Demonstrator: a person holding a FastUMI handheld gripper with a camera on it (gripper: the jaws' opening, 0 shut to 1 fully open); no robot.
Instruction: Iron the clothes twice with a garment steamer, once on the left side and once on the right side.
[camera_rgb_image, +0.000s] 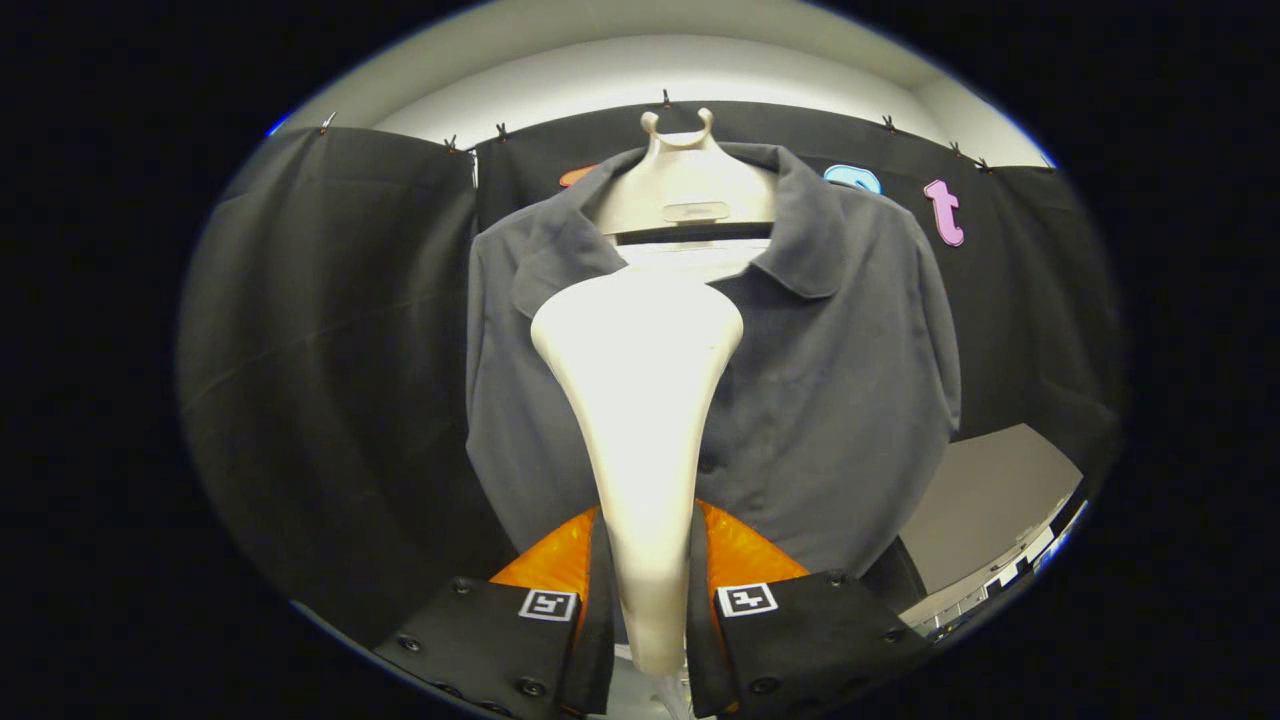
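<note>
The gripper (647, 610) grasps the handle of a cream-white garment steamer (640, 400), both fingers pressed against the narrow lower part of its body, one on each side. Each finger carries a small square black-and-white marker on its upper face; these are coded patterns, not readable writing. From between the fingers the steamer rises upright and widens into a broad, rounded head that sits just in front of the chest of the shirt.

The dark grey polo shirt (830, 380) hangs directly beyond the gripper on a pale hanger (685, 185), whose forked top and wide neck piece show above the open collar. A small oval plate on the front of the hanger may bear a mark, but it is too small and pale to read. No brand or label can be read on the shirt or the steamer. The steamer head covers the middle of the shirt, about on the line of the placket, with the collar flaps spread to its left and right. Whether the head touches the fabric cannot be told.

Behind the shirt hangs the black cloth wall (330, 350), clipped along its top edge, with a pale ceiling above it
</note>
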